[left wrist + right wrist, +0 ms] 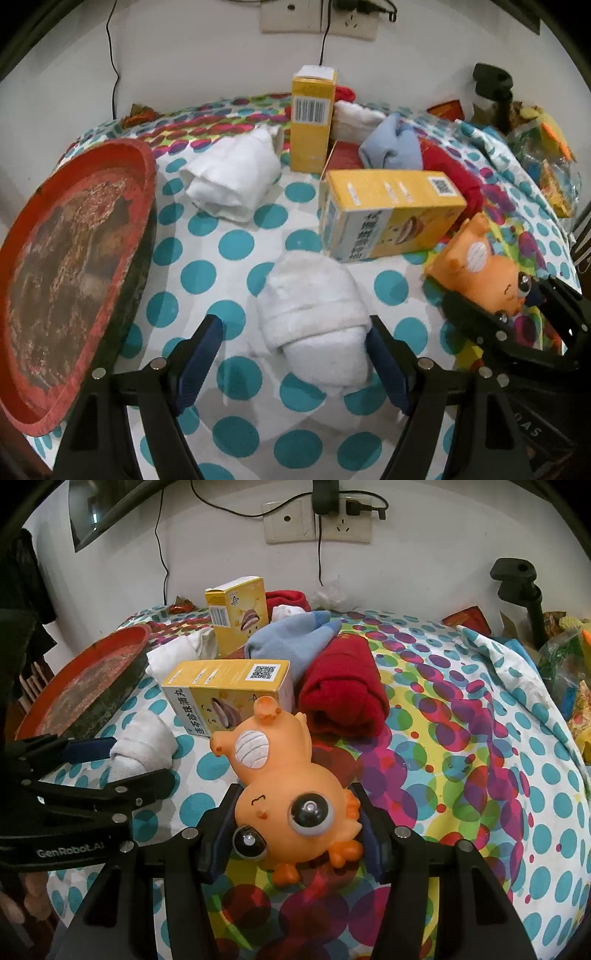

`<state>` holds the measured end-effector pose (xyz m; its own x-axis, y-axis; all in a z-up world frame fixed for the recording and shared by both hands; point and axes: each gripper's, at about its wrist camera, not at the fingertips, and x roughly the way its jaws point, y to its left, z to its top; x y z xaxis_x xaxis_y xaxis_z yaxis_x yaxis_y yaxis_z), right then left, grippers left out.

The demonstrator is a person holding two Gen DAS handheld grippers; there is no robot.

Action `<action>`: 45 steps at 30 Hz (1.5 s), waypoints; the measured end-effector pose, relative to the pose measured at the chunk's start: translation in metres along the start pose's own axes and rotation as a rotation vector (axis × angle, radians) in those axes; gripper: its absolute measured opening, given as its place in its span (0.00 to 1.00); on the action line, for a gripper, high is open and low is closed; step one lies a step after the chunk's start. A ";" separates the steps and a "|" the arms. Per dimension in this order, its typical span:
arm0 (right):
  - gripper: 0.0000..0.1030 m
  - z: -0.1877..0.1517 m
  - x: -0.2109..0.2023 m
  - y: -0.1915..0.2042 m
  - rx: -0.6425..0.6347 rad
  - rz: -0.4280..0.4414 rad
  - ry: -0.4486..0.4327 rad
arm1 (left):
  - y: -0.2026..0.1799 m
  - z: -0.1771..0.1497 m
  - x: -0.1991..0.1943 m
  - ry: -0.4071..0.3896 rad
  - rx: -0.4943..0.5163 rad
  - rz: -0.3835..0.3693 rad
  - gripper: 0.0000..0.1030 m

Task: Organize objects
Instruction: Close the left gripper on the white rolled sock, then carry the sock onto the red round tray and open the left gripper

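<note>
Between right fingers (295,834): orange toy (280,782), seemingly gripped.

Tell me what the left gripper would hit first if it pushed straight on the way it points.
The rolled white sock, already lying between the open left gripper fingers; beyond it, probably the lying yellow carton.

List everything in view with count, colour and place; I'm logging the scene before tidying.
white rolls: two, white, one between the left fingers, one by the tray
boxes: two, yellow, one lying mid-table, one upright behind
toy: one, orange, in the right gripper
blue cloth: one, behind the lying box
red cloth: one, right of the lying box
tray: one, red, left edge
left gripper: open
right gripper: shut on toy
</note>
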<state>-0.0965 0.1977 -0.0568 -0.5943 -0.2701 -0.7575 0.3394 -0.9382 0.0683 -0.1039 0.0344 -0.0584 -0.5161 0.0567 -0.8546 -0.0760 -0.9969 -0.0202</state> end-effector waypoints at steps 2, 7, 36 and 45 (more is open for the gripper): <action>0.53 0.000 0.000 0.000 0.000 0.000 0.000 | -0.001 -0.001 0.000 -0.007 0.010 0.000 0.73; 0.53 0.000 0.001 0.001 -0.008 -0.012 0.004 | -0.008 -0.002 -0.005 -0.031 0.067 -0.014 0.46; 0.53 0.002 0.003 0.009 -0.038 -0.060 0.017 | 0.055 -0.027 -0.067 -0.058 0.102 0.009 0.44; 0.53 0.002 0.003 0.009 -0.038 -0.061 0.017 | 0.109 -0.020 -0.082 -0.077 0.032 0.082 0.44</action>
<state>-0.0966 0.1876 -0.0575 -0.6020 -0.2088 -0.7707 0.3306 -0.9438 -0.0025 -0.0528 -0.0795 -0.0005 -0.5857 -0.0197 -0.8103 -0.0575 -0.9962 0.0657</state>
